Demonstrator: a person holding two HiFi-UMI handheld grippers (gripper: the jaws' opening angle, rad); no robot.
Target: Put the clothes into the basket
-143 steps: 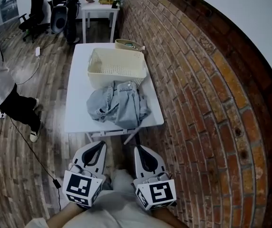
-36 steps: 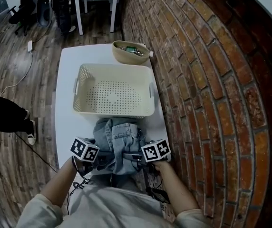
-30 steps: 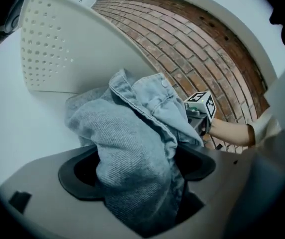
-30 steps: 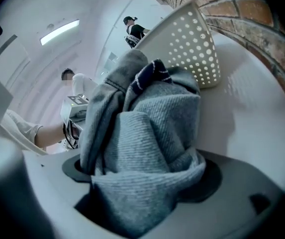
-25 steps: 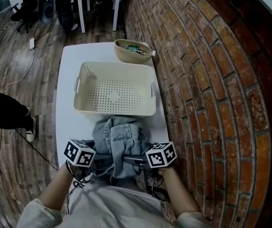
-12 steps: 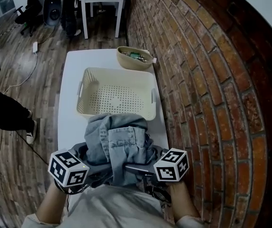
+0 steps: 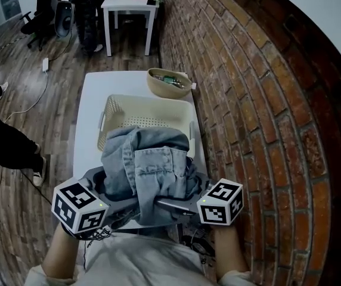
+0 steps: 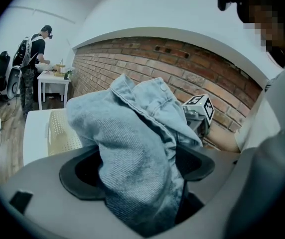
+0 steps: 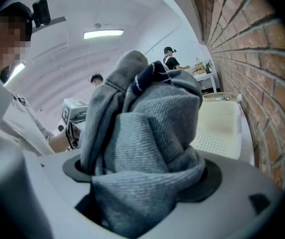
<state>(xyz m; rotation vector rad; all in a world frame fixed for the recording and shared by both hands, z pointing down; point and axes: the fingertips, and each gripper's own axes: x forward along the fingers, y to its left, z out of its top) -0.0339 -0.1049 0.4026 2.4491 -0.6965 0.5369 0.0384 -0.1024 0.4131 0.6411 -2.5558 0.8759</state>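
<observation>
a: what have you got?

b: both tools are loaded. my left gripper (image 8: 137, 169) has its jaws spread wide and clamped on a thick fold of the clothes (image 7: 148, 167). my right gripper (image 9: 142, 179) is the same, wide and full of cloth. the bundle hangs between them at the near end of the table (image 7: 89, 121). from my head view it covers the near rim of the basket (image 7: 148, 99), and i judge it's off the table.

a: what worries you?

b: the slack under the jaws. if i go forward too low, i think it snags the near rim and shoves the basket toward the bowl (image 7: 169, 83) at the far right corner. it could also end up draped over the rim instead of inside. and if one grip slips on that bulk, the load would swing to one side.

a: room to move?

b: tight on my right, since the wall (image 7: 248, 106) runs just beside the table's right edge. the left edge is open floor, though a person (image 7: 3, 139) stands out there. straight ahead over the basket looks free, so i'd go up, then forward.
</observation>
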